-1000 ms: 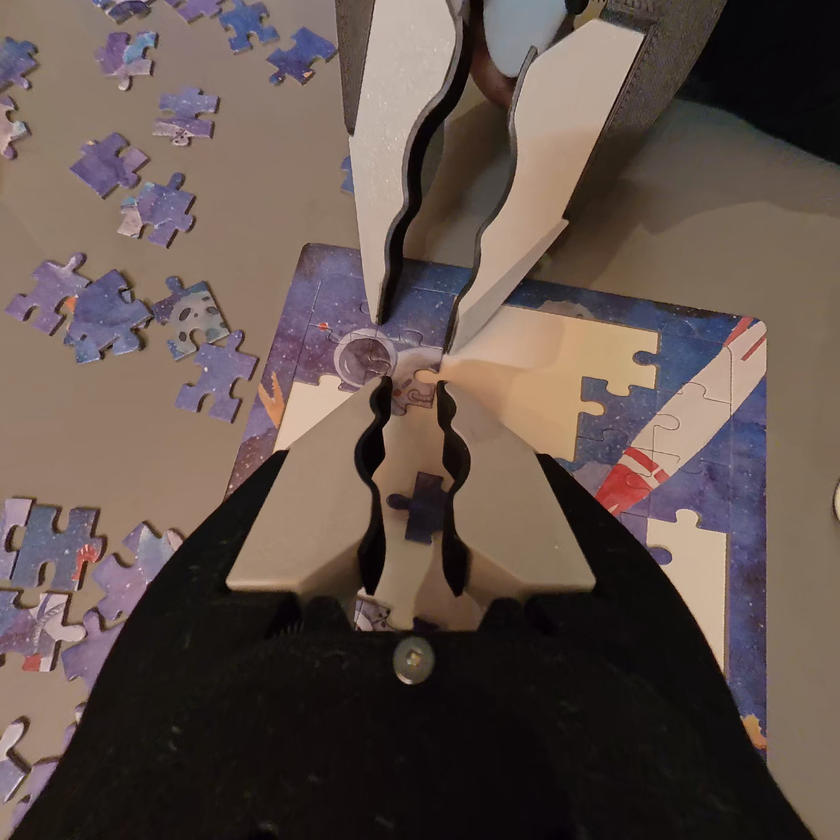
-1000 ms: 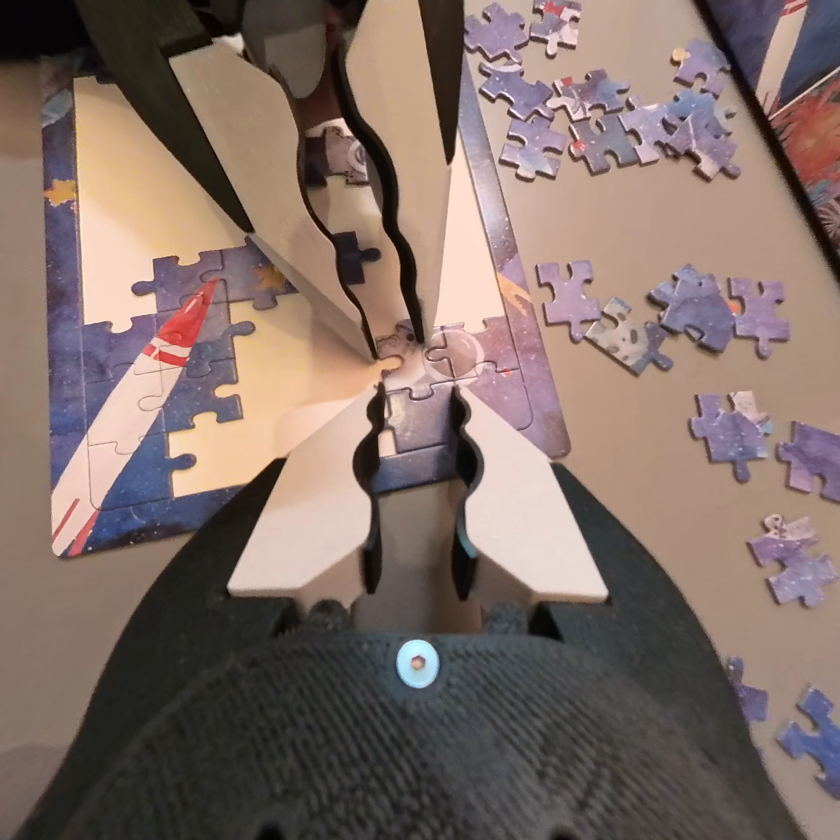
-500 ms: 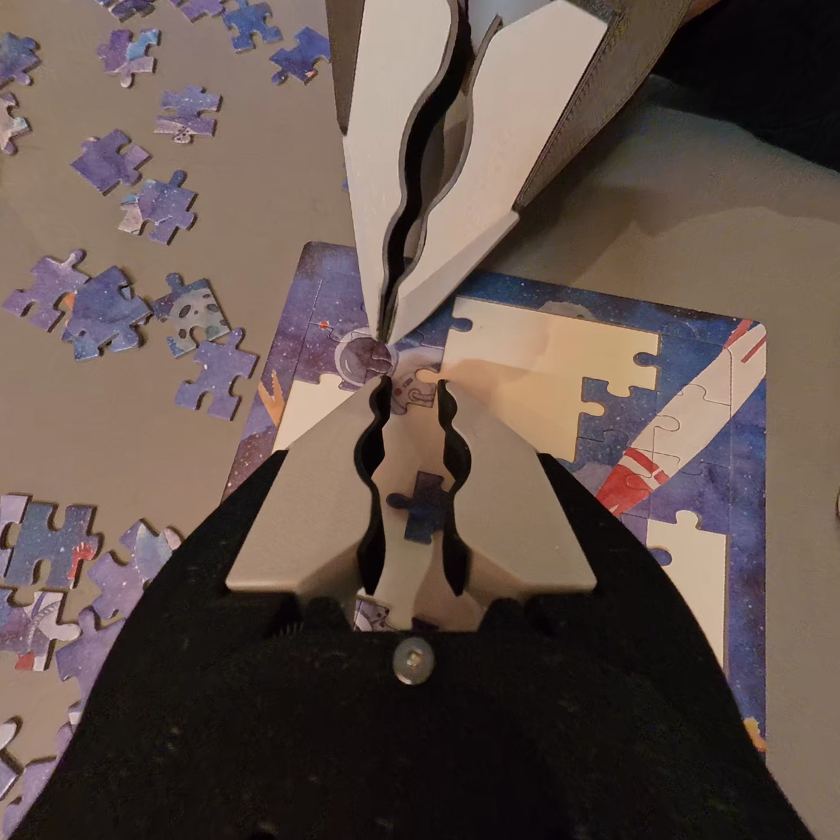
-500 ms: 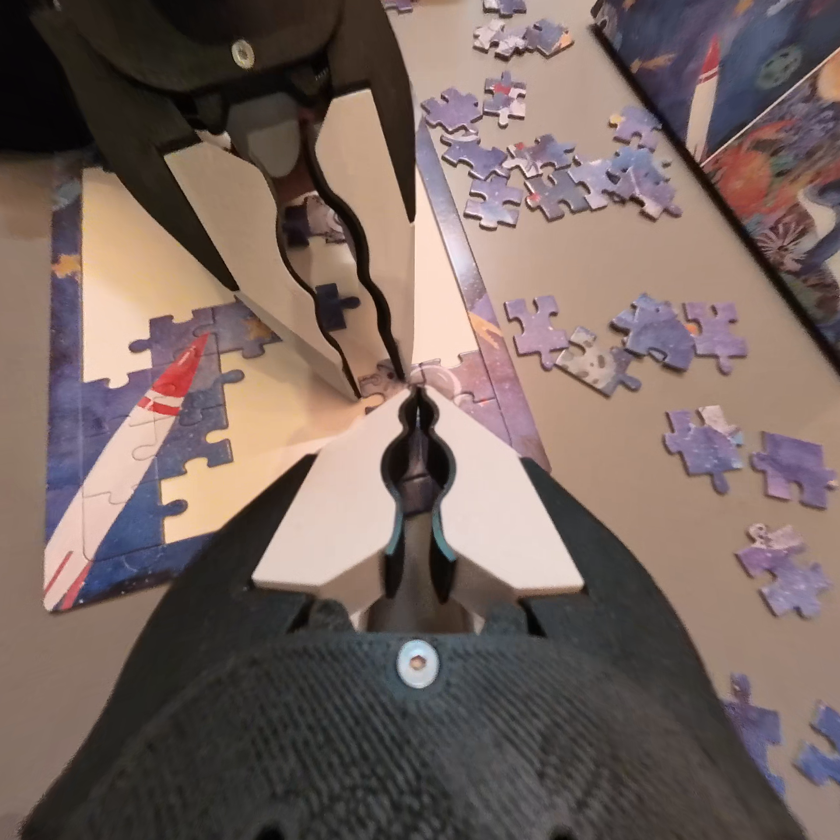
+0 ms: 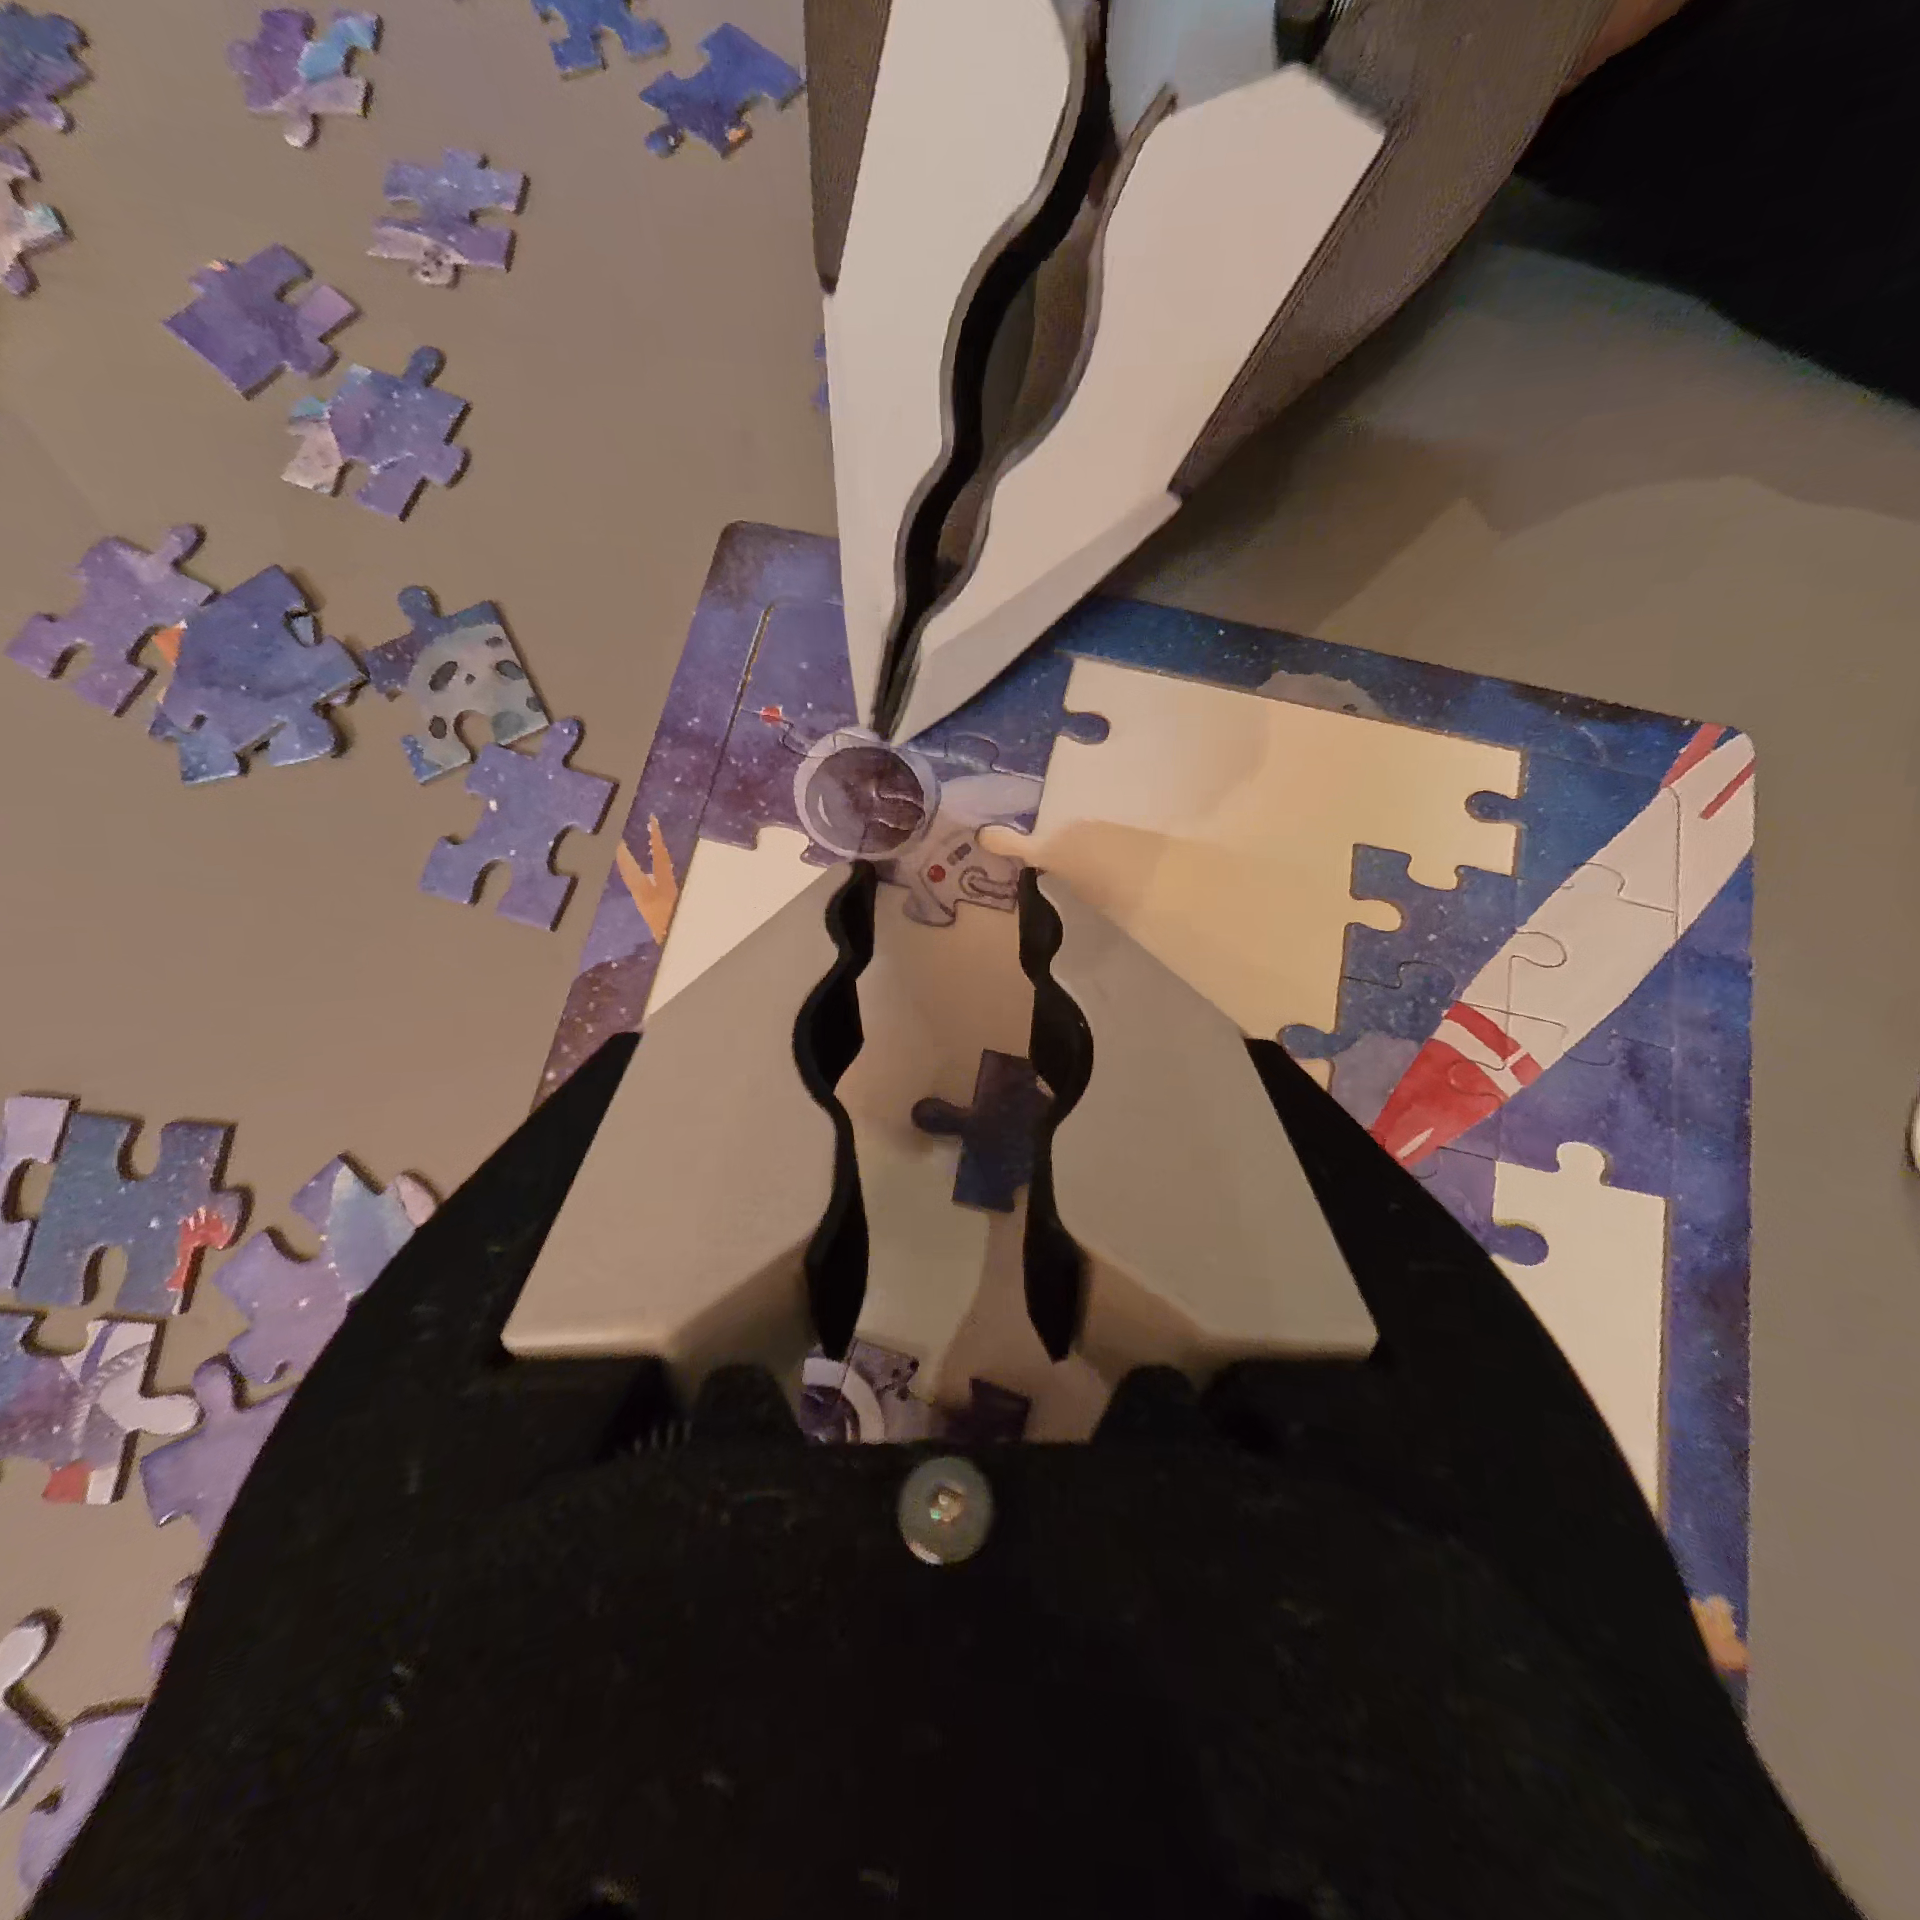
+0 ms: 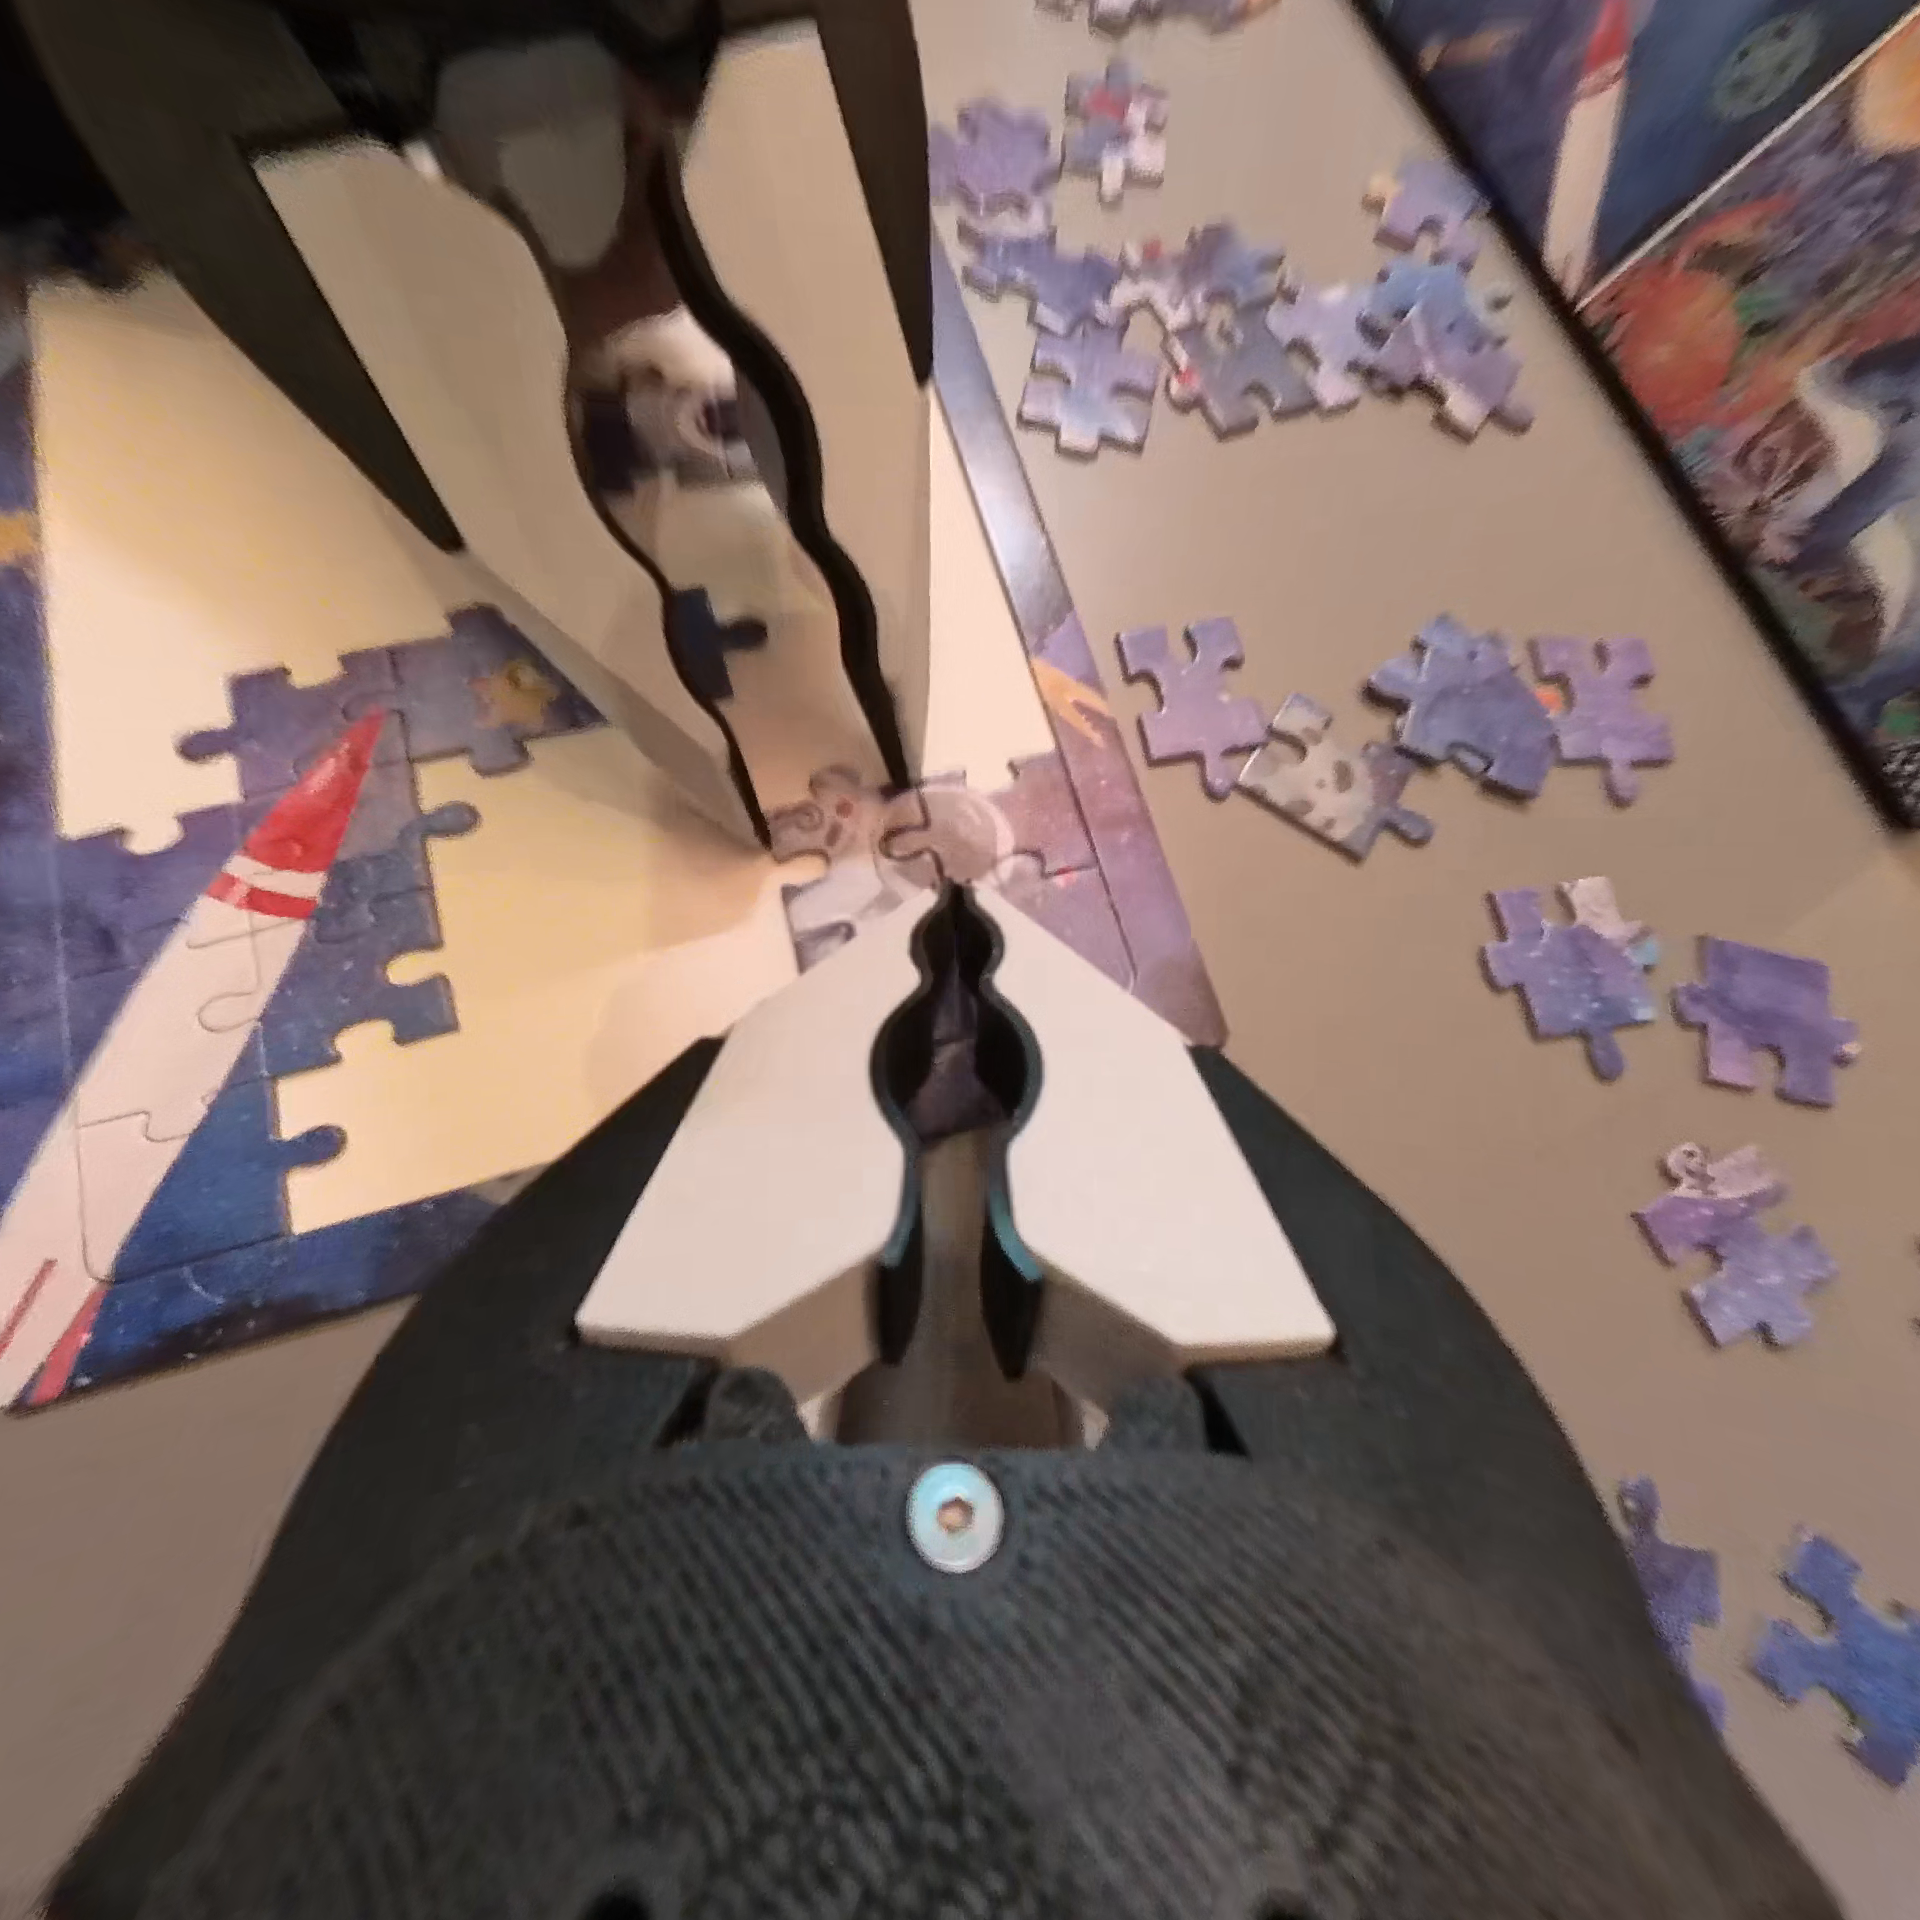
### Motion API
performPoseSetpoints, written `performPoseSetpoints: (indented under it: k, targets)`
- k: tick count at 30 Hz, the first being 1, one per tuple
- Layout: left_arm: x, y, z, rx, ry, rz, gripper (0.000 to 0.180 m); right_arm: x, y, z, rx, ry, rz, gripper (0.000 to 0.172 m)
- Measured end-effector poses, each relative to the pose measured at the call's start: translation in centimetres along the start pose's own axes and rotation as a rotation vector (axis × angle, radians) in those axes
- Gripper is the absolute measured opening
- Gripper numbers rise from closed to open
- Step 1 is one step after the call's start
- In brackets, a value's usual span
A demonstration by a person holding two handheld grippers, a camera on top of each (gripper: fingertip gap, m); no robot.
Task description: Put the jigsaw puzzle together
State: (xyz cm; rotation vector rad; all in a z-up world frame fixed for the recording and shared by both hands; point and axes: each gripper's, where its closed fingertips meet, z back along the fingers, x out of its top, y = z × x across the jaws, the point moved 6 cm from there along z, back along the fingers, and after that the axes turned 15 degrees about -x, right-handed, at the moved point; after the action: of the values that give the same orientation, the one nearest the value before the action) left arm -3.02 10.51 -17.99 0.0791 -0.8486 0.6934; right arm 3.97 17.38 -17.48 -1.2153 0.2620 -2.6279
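A space puzzle board [image 5: 1247,831] lies on the tan table, partly filled, with a red and white rocket [image 5: 1538,966]. My left gripper [image 5: 942,876] is open; its tips rest on the board on either side of the astronaut body piece [image 5: 951,868], which sits in the puzzle. A loose dark blue piece [image 5: 987,1132] lies on the bare board between its fingers. My right gripper [image 6: 956,896] is shut with nothing between its pads. Its tips [image 5: 888,722] rest at the edge of the astronaut helmet piece [image 5: 862,800]. The left gripper [image 6: 831,802] faces it in the right wrist view.
Several loose purple and blue pieces [image 5: 260,665] lie on the table beside the board, and they also show in the right wrist view [image 6: 1455,707]. A colourful space picture [image 6: 1766,312] lies at the far edge of the table. Only a small space, under 4 cm, lies between the two pairs of fingers.
My right gripper closed on air and its shut tips moved onto the helmet piece. My left gripper's jaws opened a little wider around the astronaut body piece.
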Motion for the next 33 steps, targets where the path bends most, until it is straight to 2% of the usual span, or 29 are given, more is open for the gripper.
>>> performPoseSetpoints:
  k: [16,26,33]
  targets:
    - [0.5,-0.1,0.5,0.008,-0.039,-0.01,0.029,-0.6,-3.1,1.3,-0.148,0.007,-0.056,0.0]
    - [0.1,-0.1,0.4,0.003,-0.003,-0.008,0.028,-1.4,-2.2,1.4,-0.027,0.044,-0.068,0.0]
    - [0.0,0.0,0.1,0.001,-0.006,0.004,0.029,-1.2,-2.3,1.0,-0.059,0.047,-0.066,0.0]
